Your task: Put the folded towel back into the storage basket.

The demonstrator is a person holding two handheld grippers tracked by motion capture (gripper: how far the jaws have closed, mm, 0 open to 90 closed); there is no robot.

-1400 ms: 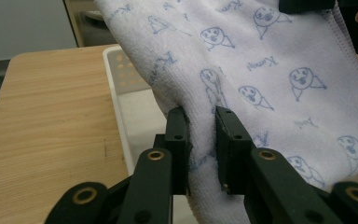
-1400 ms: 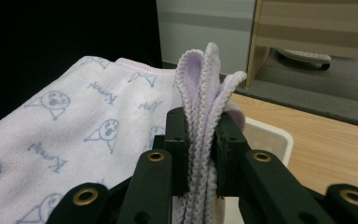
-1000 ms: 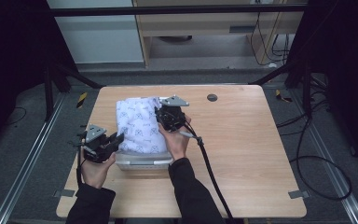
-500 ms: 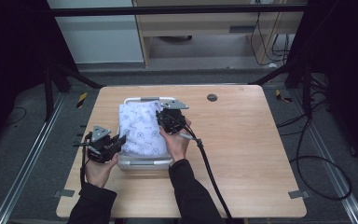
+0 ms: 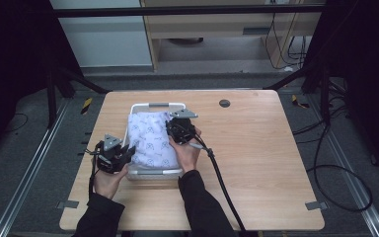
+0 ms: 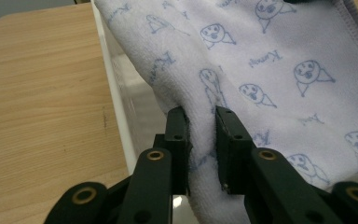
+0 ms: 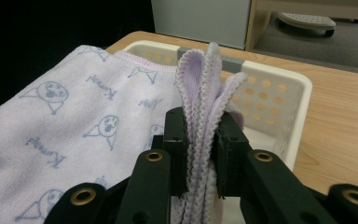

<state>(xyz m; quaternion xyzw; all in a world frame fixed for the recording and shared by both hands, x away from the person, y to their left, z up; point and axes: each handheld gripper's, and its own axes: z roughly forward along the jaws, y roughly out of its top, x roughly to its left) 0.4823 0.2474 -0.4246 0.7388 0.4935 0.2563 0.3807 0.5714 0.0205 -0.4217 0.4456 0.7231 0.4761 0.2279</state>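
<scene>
A pale lilac towel (image 5: 150,138) printed with small blue faces lies folded over a white plastic basket (image 5: 157,105) on the wooden table. My left gripper (image 5: 127,152) is shut on the towel's near left edge; its pads pinch a fold of the towel (image 6: 270,70) beside the basket's wall (image 6: 116,98). My right gripper (image 5: 173,129) is shut on the towel's right side, with several stitched layers of the towel (image 7: 205,93) bunched upright between its jaws above the perforated basket (image 7: 275,93).
The table (image 5: 271,163) has bare wood to the right of the basket, with a dark round grommet (image 5: 224,103) near the far edge. A black cable (image 5: 222,177) trails from my right gripper toward the near edge. Dark frame posts stand around the table.
Both hands have lowered the towel into the basket. The right gripper has come down and toward me with its edge. The left gripper has hardly moved.
</scene>
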